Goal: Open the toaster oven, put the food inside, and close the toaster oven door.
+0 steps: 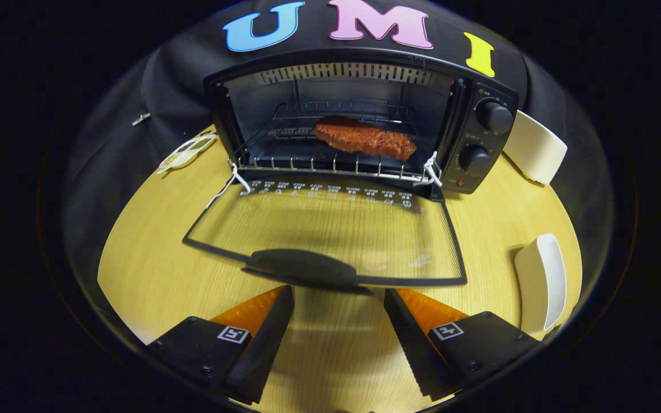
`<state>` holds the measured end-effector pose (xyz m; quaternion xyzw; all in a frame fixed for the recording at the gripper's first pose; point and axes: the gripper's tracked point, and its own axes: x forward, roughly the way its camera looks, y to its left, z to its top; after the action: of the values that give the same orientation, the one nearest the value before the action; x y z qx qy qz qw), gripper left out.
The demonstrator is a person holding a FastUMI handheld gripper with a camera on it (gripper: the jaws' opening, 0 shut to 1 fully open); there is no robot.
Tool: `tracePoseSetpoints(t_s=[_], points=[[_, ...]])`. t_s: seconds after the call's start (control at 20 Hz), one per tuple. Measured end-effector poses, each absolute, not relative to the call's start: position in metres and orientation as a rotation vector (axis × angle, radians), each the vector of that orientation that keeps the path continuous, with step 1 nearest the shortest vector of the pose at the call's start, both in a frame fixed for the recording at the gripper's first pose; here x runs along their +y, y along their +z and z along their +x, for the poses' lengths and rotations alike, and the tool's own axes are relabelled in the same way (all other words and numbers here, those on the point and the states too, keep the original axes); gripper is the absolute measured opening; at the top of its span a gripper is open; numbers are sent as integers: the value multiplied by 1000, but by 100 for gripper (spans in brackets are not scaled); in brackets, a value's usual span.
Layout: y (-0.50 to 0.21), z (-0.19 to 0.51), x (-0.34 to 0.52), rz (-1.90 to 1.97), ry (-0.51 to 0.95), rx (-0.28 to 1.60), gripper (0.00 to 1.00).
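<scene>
Reddish-brown, the slab of grilled meat (365, 138) lies on the wire rack (307, 150) inside the black toaster oven (482, 143), whose glass door (330, 229) hangs fully down over the pale wooden surface (152, 269). I see my tool (339, 298) spread open and holding nothing, its fingers just short of the door's dark handle (302, 267). Two white rectangular dishes (543, 281) sit to the right; I cannot see any contents.
</scene>
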<state>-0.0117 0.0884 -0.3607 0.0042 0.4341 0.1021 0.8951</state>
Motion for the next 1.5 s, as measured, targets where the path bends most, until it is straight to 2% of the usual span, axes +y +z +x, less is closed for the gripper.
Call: tracePoseSetpoints(t_s=[0.25,0.5,1.05,1.5], points=[[-348,-9,88,-28,240,859,99],[-305,0,90,-41,285,755,99],[-208,87,95,29,255,560,98],[-104,75,56,65,218,332,98]])
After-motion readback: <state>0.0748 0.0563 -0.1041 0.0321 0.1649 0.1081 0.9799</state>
